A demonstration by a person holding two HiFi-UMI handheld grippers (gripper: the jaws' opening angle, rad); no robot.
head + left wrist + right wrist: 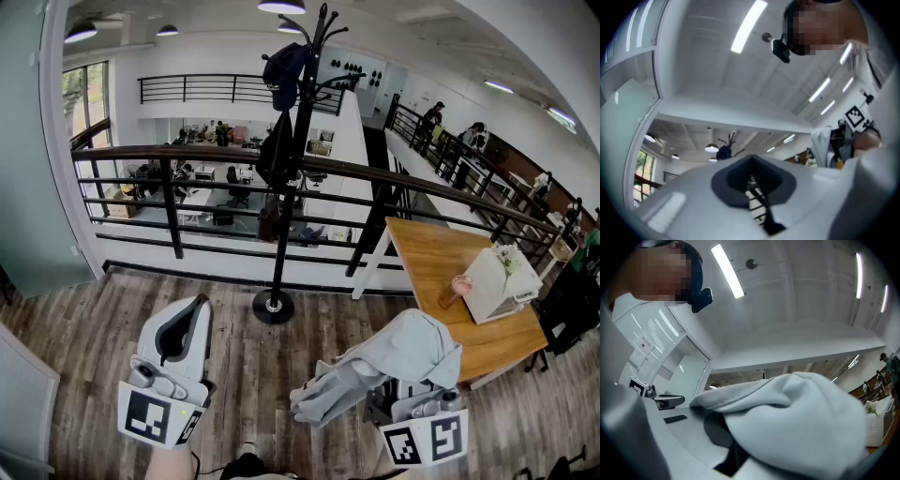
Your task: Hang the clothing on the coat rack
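Now: right gripper (401,405) clamped on grey garment (394,361), cloth draped over jaws, likely held high to reach rack (286,187). Rack stands well apart, at floor's (94,319) far edge by railing (187,155), with dark clothes (284,66) already hung. Left gripper (175,339) closed, empty, probably spare.

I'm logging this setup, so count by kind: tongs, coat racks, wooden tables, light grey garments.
White tongs: 2 (left tongs, right tongs)
Black metal coat rack: 1
Light wooden table: 1
Light grey fabric garment: 1
Total: 5
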